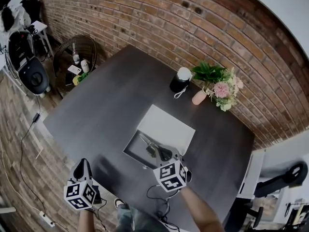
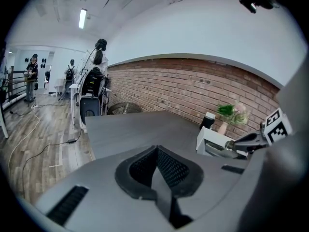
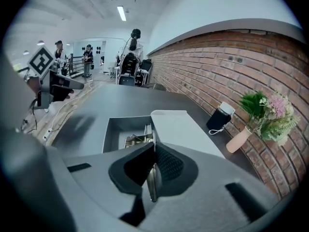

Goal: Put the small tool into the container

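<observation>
The right tool (image 3: 153, 164) is clamped shut on a thin metal implement (image 3: 153, 181) above the open container (image 3: 112, 132), which sits near the bench's (image 1: 108, 100) front edge. The left tool (image 2: 157, 170), closed on nothing, hovers by that edge, with a broad stretch of bench ahead of it.

I see the slim metal small tool (image 3: 153, 180) clamped in my right claw (image 3: 153, 153), frame centre, over the open grey container (image 3: 112, 129).

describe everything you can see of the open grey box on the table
The box is a shallow rectangular grey tray, open, resting flat on the dark table. Its pale flat lid lies against one long side; whether it is hinged, I can't tell. Metal tools lie inside. The right gripper, shut on a thin metal tool, hovers at its near end.
</observation>
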Available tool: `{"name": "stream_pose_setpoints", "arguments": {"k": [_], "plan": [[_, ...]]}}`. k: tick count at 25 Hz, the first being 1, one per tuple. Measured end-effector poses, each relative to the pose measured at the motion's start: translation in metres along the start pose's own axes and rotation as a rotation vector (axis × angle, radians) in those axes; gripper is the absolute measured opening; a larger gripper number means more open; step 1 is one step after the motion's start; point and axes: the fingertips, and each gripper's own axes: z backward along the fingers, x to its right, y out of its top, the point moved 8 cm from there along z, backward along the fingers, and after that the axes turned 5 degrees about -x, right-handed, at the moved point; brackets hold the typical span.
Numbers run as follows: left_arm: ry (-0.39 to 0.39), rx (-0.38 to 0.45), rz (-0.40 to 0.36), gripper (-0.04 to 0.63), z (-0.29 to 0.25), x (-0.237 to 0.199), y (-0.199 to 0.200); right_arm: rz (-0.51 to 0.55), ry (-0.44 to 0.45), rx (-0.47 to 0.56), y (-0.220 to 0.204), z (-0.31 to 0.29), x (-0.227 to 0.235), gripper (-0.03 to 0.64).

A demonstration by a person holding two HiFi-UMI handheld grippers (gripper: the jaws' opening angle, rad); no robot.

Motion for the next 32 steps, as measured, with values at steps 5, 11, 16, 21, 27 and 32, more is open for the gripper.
{"name": "stream_pose_setpoints", "arguments": {"k": [5,11,16,21,27,32], "plan": [[0.011,-0.009,0.009,0.005,-0.002,-0.006,-0.003,0.031,-0.028,-0.022,-0.001,-0.009,0.0,0.011],[0.017,-0.014,0.012,0.005,-0.002,-0.012,-0.005,0.057,-0.055,-0.039,-0.003,-0.016,-0.005,0.011],[0.027,-0.017,0.016,0.005,-0.002,-0.017,-0.006,0.057,-0.056,-0.055,-0.006,-0.021,-0.007,0.011],[0.034,-0.017,0.03,0.005,-0.001,-0.02,-0.006,0.054,-0.063,-0.057,-0.008,-0.024,-0.01,0.011],[0.037,-0.015,0.042,0.005,-0.002,-0.021,-0.004,0.077,-0.048,-0.063,-0.006,-0.025,-0.016,0.012],[0.035,-0.017,0.045,0.005,-0.001,-0.021,-0.006,0.055,-0.007,-0.068,-0.007,-0.024,-0.019,0.02]]}}
